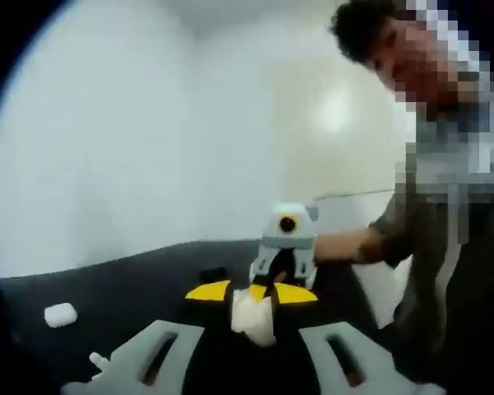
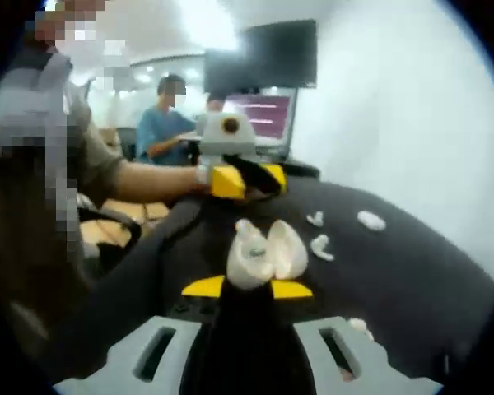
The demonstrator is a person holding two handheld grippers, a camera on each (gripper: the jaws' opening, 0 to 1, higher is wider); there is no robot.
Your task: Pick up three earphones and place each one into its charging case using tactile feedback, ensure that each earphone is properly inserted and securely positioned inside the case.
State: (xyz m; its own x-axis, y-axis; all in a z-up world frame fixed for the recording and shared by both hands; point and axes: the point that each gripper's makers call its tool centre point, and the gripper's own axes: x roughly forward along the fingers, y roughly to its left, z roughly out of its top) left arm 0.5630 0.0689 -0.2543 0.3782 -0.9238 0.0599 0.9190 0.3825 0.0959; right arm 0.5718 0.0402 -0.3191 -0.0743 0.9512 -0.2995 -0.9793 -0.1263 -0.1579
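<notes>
While the right gripper (image 2: 247,290) clamps the open white plastic charging case (image 2: 263,253) above the black table (image 2: 395,271), loose white earphones (image 2: 319,245) lie just beyond the case. Left gripper (image 2: 245,183) closure cannot be determined. Earphones look light, smooth, slippery; grasp across the body.

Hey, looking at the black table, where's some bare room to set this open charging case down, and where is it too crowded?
Bare black table lies past the closed case, towards the white wall. In the left gripper view, the stretch between the closed case and the right gripper is free too. It is crowded around the open case, with loose earphones beside it.
</notes>
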